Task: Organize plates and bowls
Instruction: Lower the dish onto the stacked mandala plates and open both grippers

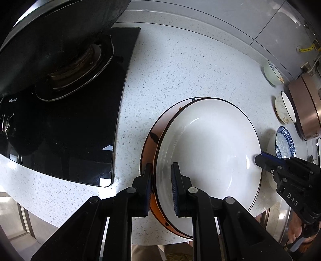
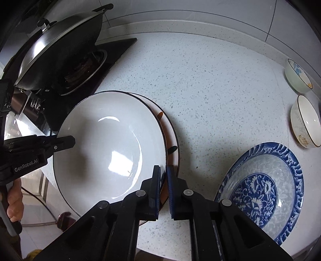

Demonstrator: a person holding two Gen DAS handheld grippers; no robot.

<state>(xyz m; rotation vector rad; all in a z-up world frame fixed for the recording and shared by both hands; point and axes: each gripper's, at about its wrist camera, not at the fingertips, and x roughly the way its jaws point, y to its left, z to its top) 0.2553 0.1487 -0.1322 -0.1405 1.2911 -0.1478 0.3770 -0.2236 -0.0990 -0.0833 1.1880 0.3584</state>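
A white plate with a dark rim (image 1: 210,146) (image 2: 108,148) lies on top of an orange-patterned plate (image 1: 149,140) (image 2: 171,138) on the speckled counter. My left gripper (image 1: 161,188) is shut on the near rim of the white plate; it also shows in the right wrist view (image 2: 66,142). My right gripper (image 2: 164,192) is shut on the opposite rim of the white plate; it also shows in the left wrist view (image 1: 260,158). A blue floral plate (image 2: 260,190) (image 1: 284,142) lies to the right. Two small bowls, one pale green (image 2: 298,75) (image 1: 271,73) and one cream (image 2: 306,121) (image 1: 283,109), stand behind it.
A black gas hob (image 1: 66,128) with a large wok (image 2: 60,52) fills the left side. A copper-coloured pot (image 1: 305,108) stands at the far right. The counter's front edge (image 1: 60,192) runs just below the plates. A tiled wall (image 2: 200,12) bounds the back.
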